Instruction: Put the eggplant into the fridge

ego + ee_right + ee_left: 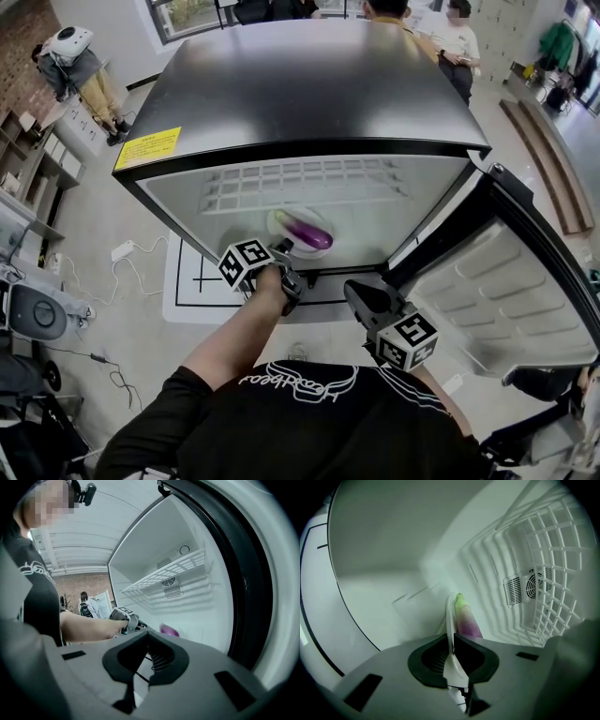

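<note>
Eggplant (310,233), purple with a pale green end, lying on a white plate (281,223) inside the open fridge (309,84), my left gripper (284,247) clamped on the plate's near rim, my right gripper (352,291) outside near the fridge door (487,281), jaws together, holding nothing.

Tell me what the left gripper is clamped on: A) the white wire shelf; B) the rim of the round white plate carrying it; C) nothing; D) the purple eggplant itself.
B: the jaws of the left gripper pinch the rim of the round white plate, with the purple eggplant lying on it.
</note>
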### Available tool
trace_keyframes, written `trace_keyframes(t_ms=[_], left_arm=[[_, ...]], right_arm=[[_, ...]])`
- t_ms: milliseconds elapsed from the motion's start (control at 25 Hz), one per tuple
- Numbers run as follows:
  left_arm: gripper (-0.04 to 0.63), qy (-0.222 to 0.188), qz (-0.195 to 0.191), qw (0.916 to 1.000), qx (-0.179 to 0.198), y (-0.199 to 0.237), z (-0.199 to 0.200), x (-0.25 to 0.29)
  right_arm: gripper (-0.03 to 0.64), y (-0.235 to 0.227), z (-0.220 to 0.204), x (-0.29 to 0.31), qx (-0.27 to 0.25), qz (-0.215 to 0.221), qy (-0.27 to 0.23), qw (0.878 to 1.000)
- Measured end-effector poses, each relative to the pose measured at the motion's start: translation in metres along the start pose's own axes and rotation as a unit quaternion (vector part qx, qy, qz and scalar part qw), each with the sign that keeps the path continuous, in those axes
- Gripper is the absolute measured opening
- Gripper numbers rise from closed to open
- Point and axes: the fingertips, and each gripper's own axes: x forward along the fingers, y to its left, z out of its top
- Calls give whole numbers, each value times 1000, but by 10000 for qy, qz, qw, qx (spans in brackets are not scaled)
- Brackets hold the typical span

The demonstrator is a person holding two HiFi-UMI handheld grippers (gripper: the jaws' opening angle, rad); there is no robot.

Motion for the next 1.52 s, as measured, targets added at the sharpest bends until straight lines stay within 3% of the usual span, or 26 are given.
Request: trace_keyframes(t_ms=[280, 480, 840, 1200, 1400, 1520], left_arm=[[25, -60, -18, 9999, 122, 2, 1, 1], [25, -131, 193, 9992, 310, 4, 4, -3], [97, -213, 179, 9982, 535, 0, 6, -7], [110, -222, 274, 9939, 1042, 1, 3, -14], [121, -251, 634, 9826, 1725, 3, 5, -16], [132, -243, 675, 9799, 1864, 1, 4, -18]], right_arm=[[6, -2, -2, -6, -12, -26, -5, 10000], [6, 0, -7, -10, -63, 24, 8, 10000], [6, 3, -9, -18, -76, 25, 1, 10000], [6, 12, -9, -27, -102, 83, 36, 9999], [6, 15, -12, -32, -132, 117, 44, 9998], [6, 17, -13, -37, -106, 109, 50, 9999]])
